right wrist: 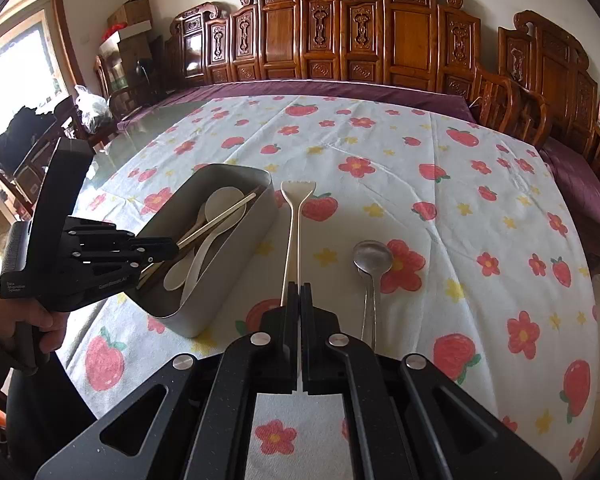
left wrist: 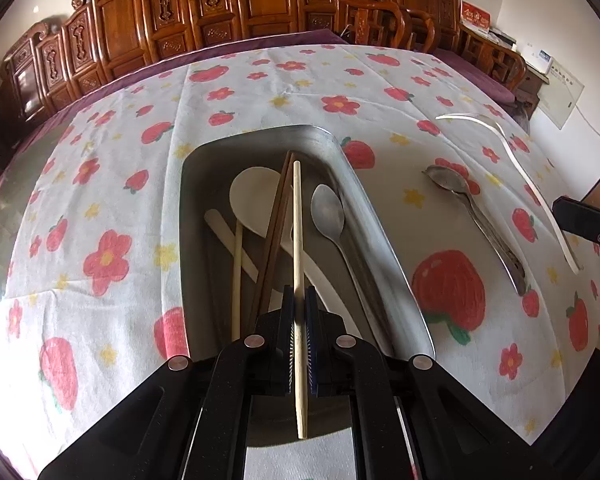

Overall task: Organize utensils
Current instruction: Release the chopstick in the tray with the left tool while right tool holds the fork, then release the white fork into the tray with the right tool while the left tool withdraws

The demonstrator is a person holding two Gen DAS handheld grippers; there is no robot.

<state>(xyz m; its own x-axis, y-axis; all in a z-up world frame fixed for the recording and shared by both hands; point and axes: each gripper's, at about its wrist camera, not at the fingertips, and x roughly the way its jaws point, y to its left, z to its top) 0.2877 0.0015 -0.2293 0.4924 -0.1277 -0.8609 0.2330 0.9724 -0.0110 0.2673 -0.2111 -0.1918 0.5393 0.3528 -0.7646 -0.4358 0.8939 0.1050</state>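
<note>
Left tool [left wrist: 299, 300] pinching pale chopstick [left wrist: 297, 216] above metal tray [left wrist: 364, 208], right tool [right wrist: 300, 300] pinching white fork [right wrist: 291, 232]

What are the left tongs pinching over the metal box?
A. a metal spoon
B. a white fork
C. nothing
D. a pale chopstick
D: the left tongs are closed on a pale chopstick that points into the metal box.

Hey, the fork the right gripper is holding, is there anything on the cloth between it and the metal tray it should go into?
Nothing lies on the cloth between the white fork and the metal tray. The left gripper is over the tray, though, its jaws shut on a chopstick, so that side of the opening is occupied.
</note>
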